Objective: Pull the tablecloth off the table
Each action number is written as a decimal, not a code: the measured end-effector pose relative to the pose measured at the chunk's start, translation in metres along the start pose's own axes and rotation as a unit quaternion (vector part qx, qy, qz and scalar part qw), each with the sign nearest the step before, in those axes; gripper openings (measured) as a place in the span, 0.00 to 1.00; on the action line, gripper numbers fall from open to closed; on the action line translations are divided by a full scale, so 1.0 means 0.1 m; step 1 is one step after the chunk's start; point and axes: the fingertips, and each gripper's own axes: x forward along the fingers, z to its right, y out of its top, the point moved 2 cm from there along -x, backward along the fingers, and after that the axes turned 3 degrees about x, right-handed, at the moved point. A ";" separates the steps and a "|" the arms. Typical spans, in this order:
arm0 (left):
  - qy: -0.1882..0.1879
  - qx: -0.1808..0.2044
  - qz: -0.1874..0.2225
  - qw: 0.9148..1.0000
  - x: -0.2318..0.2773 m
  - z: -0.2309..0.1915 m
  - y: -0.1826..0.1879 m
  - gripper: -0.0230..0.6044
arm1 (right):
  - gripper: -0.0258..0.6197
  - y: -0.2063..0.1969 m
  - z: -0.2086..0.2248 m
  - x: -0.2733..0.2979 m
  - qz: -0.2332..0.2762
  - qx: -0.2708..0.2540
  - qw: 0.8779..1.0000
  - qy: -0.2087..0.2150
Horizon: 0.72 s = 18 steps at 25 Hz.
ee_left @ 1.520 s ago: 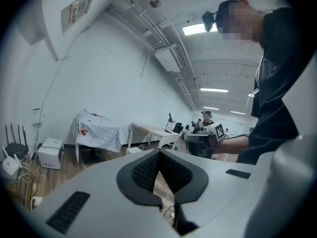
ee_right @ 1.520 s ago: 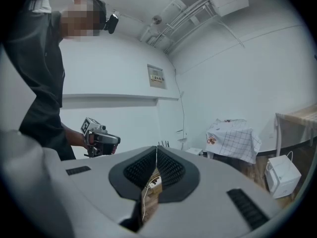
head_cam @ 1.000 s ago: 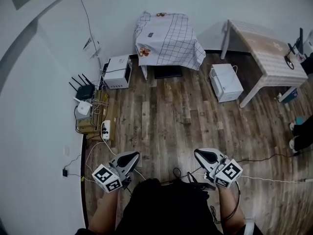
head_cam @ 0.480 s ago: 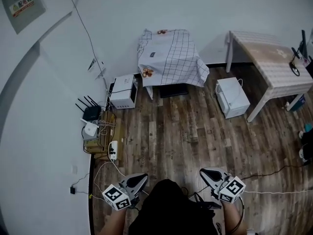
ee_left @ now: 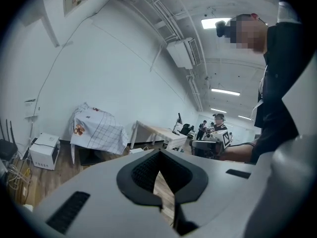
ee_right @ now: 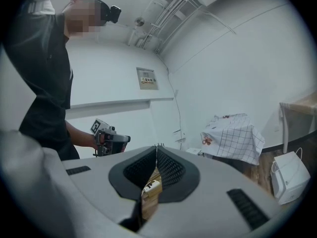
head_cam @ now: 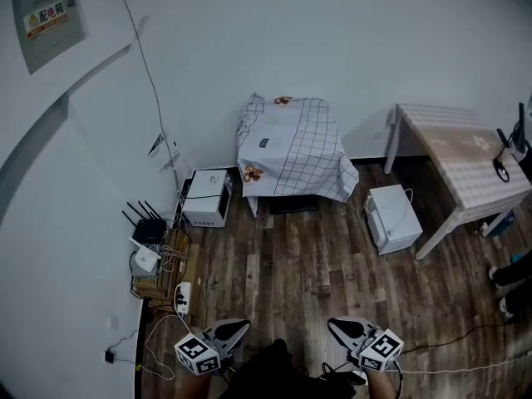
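White box [head_cam: 205, 199] by wall [head_cam: 349, 40], black router [head_cam: 149, 230] left, beige table [head_cam: 465, 166] right.

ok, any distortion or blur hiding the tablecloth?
Head view: fisheye curves the walls, tablecloth sharp, evenly lit. Left gripper view: dark round vignette, ceiling light blown out, tablecloth small but clear. Right gripper view: same vignette, tablecloth legible at right.

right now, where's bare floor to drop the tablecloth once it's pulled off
Bare: the wide stretch of wooden floor in front of the tablecloth, from the left white box to the right white box, back toward you. Crowded: the left wall strip, with routers, a power strip and loose cables.
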 end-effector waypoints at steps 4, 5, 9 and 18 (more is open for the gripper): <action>-0.010 0.003 0.016 1.000 0.29 -0.58 0.35 0.05 | 0.07 0.37 0.37 0.45 0.000 -0.011 1.000 -0.008; -0.011 0.005 0.020 1.000 0.36 -0.73 0.44 0.05 | 0.07 0.45 0.48 0.58 -0.001 -0.012 1.000 -0.010; -0.020 0.006 0.023 1.000 0.58 -1.21 0.65 0.05 | 0.07 0.70 0.82 1.03 -0.008 -0.015 1.000 -0.014; -0.034 -0.012 0.020 0.999 1.11 -1.94 0.84 0.05 | 0.07 0.98 1.46 1.55 -0.013 -0.023 0.999 -0.030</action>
